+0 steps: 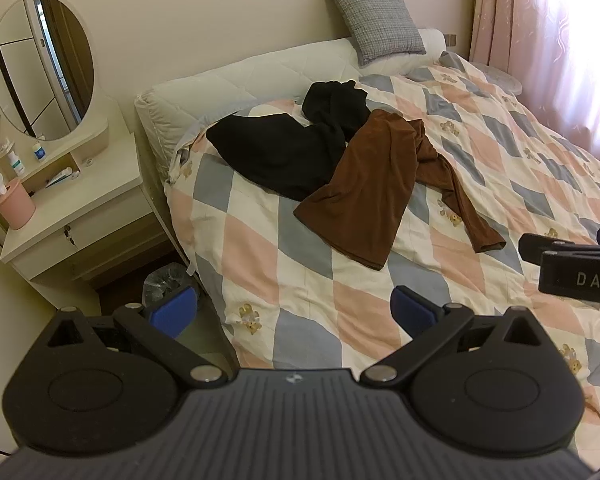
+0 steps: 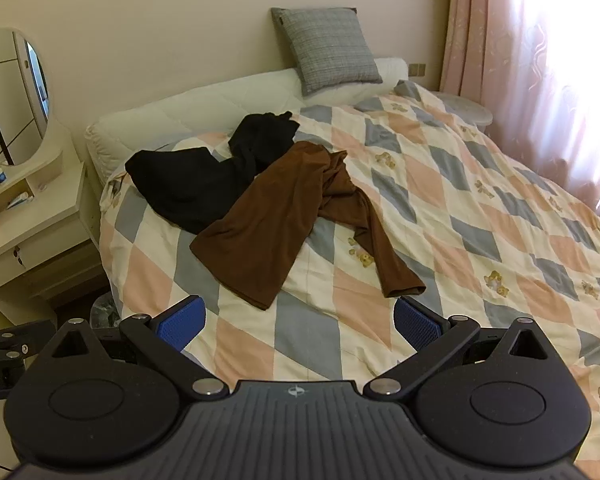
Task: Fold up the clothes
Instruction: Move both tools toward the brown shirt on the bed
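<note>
A brown long-sleeved top (image 1: 374, 188) (image 2: 272, 216) lies crumpled on the checked quilt (image 1: 300, 280) (image 2: 480, 220), one sleeve trailing toward me. A black garment (image 1: 284, 148) (image 2: 204, 180) is bunched behind it, partly under the brown one. My left gripper (image 1: 294, 314) hovers open over the bed's near corner, nothing between its blue pads. My right gripper (image 2: 300, 324) is also open and empty, just short of the brown top's hem and cuff. The right gripper's black body shows at the right edge of the left wrist view.
A white dresser (image 1: 72, 216) with an oval mirror (image 1: 40, 68) and a pink tissue box (image 1: 14, 204) stands left of the bed. A waste bin (image 1: 168, 280) sits by the bed corner. A grey cushion (image 2: 328, 48) leans on the headboard. Pink curtains (image 2: 540, 60) hang at right.
</note>
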Action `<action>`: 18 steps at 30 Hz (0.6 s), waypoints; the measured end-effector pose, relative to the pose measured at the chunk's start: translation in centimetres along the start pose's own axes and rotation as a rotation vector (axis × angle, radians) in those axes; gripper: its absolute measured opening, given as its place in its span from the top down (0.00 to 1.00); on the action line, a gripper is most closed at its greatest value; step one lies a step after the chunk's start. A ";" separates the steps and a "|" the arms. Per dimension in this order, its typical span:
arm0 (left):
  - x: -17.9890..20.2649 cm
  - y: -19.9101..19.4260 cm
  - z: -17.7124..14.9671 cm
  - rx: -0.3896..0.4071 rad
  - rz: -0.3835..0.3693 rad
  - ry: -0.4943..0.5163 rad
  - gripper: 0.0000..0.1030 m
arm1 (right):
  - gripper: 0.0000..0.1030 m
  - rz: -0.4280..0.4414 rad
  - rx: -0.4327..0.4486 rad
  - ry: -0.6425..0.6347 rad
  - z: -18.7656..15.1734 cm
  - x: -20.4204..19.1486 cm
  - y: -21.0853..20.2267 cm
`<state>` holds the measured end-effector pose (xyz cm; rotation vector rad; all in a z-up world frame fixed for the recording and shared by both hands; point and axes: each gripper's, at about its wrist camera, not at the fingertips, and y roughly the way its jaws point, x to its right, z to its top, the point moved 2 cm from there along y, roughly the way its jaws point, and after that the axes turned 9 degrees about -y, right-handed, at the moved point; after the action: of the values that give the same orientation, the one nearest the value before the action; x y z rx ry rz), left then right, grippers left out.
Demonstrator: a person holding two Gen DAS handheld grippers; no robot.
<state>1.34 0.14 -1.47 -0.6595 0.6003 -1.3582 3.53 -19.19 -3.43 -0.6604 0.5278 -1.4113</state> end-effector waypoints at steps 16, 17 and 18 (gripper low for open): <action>-0.2 0.0 0.1 -0.032 -0.047 -0.013 0.01 | 0.00 0.013 0.004 0.027 -0.4 1.6 0.1; -0.2 -0.1 0.0 -0.033 -0.057 -0.012 0.01 | 0.00 0.015 0.005 0.029 -0.5 1.7 0.0; -0.1 -0.1 0.0 -0.034 -0.064 -0.009 0.01 | 0.00 0.017 0.005 0.030 -0.5 1.7 0.0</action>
<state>1.21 0.19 -1.40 -0.7166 0.6005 -1.4061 3.34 -20.95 -3.70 -0.6299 0.5520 -1.4079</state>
